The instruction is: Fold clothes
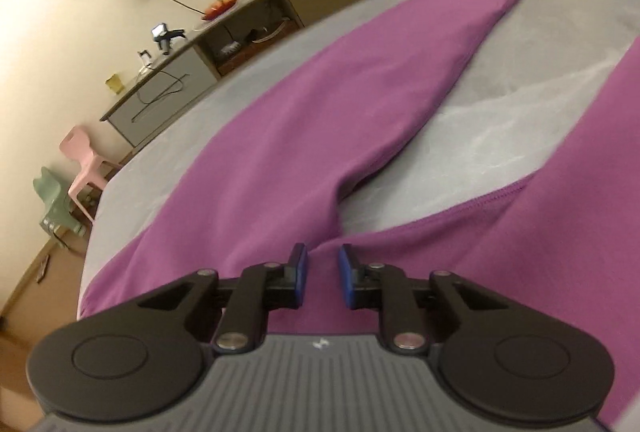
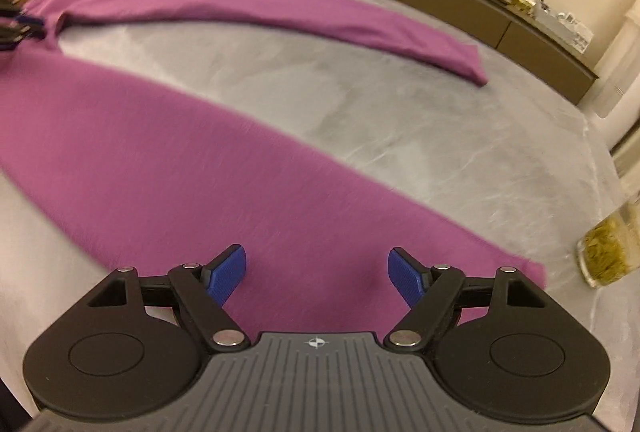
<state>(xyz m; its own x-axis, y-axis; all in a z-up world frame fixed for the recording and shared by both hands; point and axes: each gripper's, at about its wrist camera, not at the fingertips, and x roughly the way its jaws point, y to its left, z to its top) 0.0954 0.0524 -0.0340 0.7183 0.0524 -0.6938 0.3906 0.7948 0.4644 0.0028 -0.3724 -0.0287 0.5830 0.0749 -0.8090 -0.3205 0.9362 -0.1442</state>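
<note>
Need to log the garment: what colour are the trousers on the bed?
Plain purple trousers, no pattern; clearest in the right wrist view.

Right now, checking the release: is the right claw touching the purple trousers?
Cannot tell. The right wrist view shows the right claw open over the purple trousers, nothing pinched, but whether the fingertips rest on the fabric is unclear.

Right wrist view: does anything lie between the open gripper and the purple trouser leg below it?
Nothing visible does. The right gripper stands open directly over the purple fabric trouser leg; the glass jar sits off to one side.
</note>
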